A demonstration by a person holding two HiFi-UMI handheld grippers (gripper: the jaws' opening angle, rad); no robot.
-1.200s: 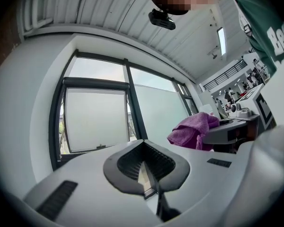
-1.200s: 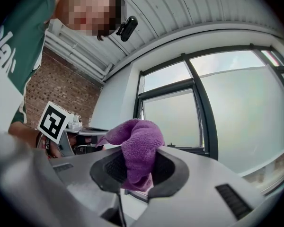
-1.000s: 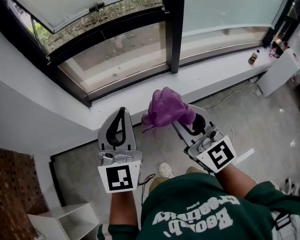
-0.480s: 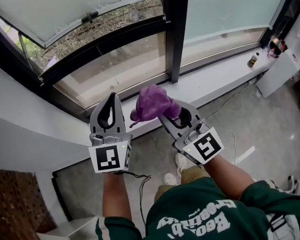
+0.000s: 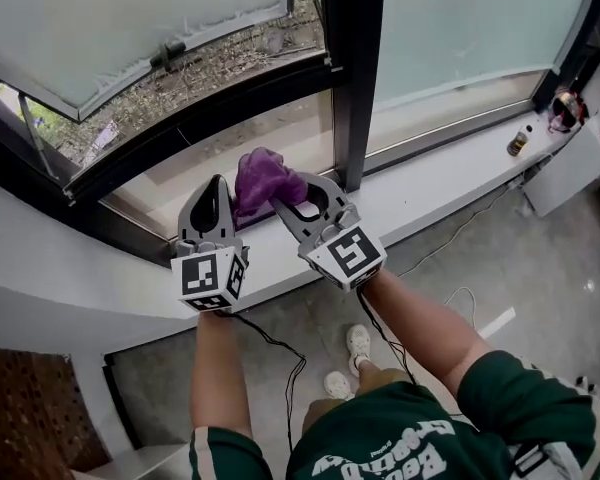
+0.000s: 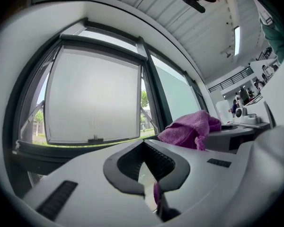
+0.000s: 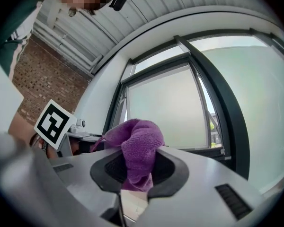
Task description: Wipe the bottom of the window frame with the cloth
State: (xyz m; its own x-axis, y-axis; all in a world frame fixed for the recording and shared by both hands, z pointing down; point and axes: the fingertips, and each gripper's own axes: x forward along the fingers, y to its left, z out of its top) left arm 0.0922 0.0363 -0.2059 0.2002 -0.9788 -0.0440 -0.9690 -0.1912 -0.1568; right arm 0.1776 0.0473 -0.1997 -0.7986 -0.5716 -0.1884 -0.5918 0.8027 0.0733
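A: Two big things first: the dark window frame [image 5: 351,83] and the white sill [image 5: 442,182] under it. Where do the grippers sit?

B: Both hang over the sill, close to the frame's bottom rail. The right gripper [image 5: 282,192] is clamped on the purple cloth [image 5: 261,179], which bunches up past its jaws. The left gripper [image 5: 217,187] has its jaws together on nothing.

A: How will the cloth handle?

B: Probably light, soft and floppy, and nothing about it can break. A pinch on a gathered fold leaves a loose wad to press along the rail.
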